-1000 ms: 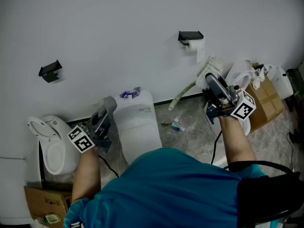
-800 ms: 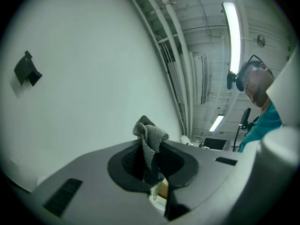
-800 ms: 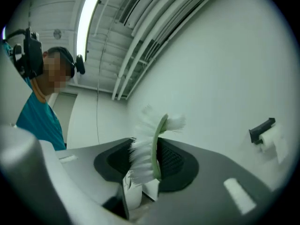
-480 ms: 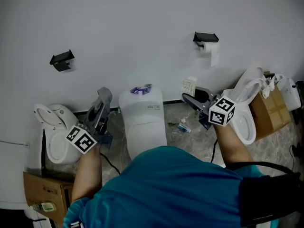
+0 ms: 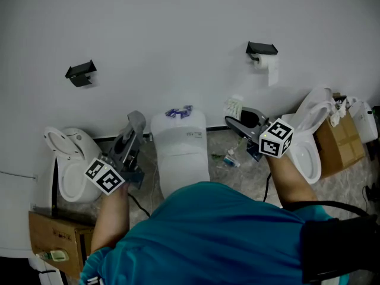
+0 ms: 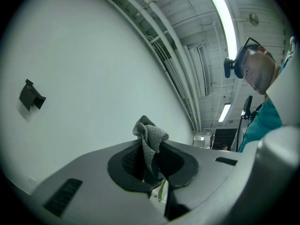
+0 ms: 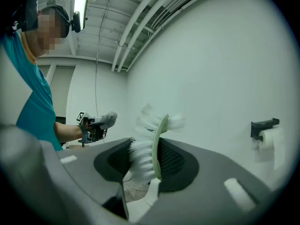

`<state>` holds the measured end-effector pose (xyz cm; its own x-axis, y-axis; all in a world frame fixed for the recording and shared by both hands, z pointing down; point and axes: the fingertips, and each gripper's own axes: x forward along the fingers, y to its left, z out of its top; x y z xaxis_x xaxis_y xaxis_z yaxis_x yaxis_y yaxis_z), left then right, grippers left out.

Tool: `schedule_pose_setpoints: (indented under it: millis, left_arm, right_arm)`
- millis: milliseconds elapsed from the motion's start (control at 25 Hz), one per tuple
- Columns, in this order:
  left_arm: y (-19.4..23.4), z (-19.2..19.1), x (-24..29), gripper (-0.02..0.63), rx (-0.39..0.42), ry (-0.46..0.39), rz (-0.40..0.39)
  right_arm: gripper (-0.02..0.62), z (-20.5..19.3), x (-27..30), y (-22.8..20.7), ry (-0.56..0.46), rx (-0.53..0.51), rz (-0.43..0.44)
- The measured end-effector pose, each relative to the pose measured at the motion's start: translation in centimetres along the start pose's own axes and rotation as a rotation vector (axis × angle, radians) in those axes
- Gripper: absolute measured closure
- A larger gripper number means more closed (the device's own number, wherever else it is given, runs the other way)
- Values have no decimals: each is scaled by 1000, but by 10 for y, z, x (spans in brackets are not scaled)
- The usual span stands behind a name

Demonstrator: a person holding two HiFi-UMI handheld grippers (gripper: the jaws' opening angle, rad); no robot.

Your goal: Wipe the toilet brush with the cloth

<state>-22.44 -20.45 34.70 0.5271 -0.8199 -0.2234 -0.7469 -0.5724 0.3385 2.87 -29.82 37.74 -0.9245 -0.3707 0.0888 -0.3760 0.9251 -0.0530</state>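
Observation:
My left gripper point(image 5: 135, 124) is shut on a crumpled grey cloth point(image 6: 150, 137), which sticks up out of its jaws, pointing toward the white wall. The cloth point(image 5: 137, 120) shows as a grey lump at that gripper's tip in the head view. My right gripper point(image 5: 230, 121) is shut on the toilet brush point(image 7: 156, 139), a pale green spine with white bristles point(image 7: 139, 159) on both sides. The brush head point(image 5: 235, 105) stands up past the jaws. In the right gripper view the left gripper point(image 7: 95, 125) with its cloth shows off to the left, well apart from the brush.
Three white toilets stand along the wall: left point(image 5: 66, 165), middle point(image 5: 178, 150), right point(image 5: 310, 136). A toilet roll holder point(image 5: 263, 53) and a black bracket point(image 5: 79, 73) are on the wall. Cardboard boxes point(image 5: 339, 142) point(image 5: 54, 237) stand at both sides. Small litter point(image 5: 229, 158) lies on the floor.
My right gripper has come down and to the left with the brush, away from the right toilet. The left gripper has risen a little, still holding the cloth.

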Motion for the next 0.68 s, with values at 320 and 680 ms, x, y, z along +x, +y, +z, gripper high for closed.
schedule_pose_setpoints:
  millis: [320,680]
  left_arm:
    - [-4,-2,5,568,-7,12,-18]
    - [-4,-11,8,566,-28,18,-30]
  right_arm:
    - [454,4,3,6,7,-30,22]
    - [454,-1,7,10,20,-55,55]
